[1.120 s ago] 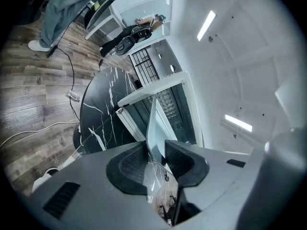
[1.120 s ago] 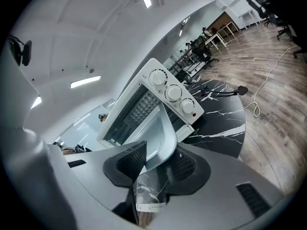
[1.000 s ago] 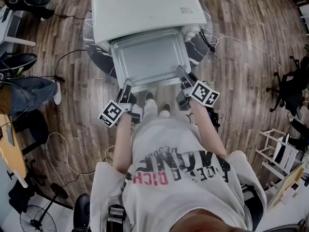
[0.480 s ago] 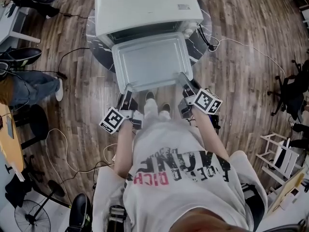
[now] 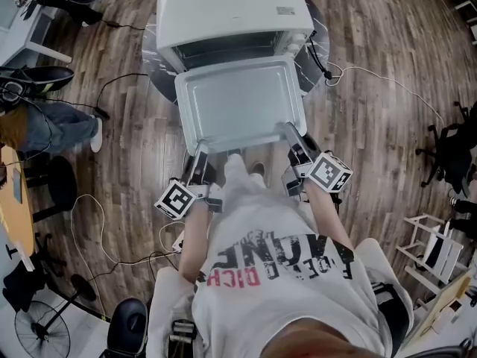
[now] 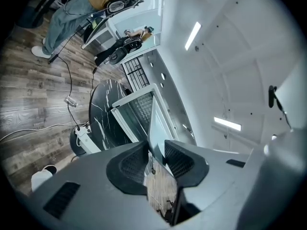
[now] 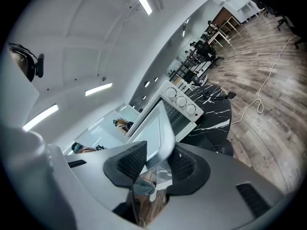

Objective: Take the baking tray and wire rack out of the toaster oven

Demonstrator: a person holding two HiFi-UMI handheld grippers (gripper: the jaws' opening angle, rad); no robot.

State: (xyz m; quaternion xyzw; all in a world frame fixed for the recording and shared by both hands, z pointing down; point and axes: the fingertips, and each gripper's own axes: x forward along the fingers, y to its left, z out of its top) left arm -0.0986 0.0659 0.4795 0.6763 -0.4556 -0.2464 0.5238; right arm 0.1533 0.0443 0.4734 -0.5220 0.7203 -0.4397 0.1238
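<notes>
1. Grey metal baking tray [image 5: 238,103] sits in front of the mouth of the white toaster oven [image 5: 231,10], open side up. Its far edge lies close to the oven opening, and its near edge is towards the person.
2. Left gripper [image 5: 200,155] grips the near left corner of the tray. In the left gripper view, its two black ribbed pads [image 6: 128,163] are clamped on the thin tray rim [image 6: 154,128], which stands between them.
3. Right gripper [image 5: 288,130] grips the near right corner. In the right gripper view, its pads [image 7: 132,161] are likewise closed on the tray rim [image 7: 160,128], with the pan's edge running out from between them.
4. The toaster oven stands on a round black marble-patterned table [image 5: 151,77], which rests on a wood-plank floor [image 5: 373,140].
5. Control knobs [image 7: 181,101] line the right side of the oven's front.
6. A white cable [image 5: 373,69] runs across the floor to the right of the table.
7. A white power strip [image 6: 86,140] lies on the floor beside the table base.
</notes>
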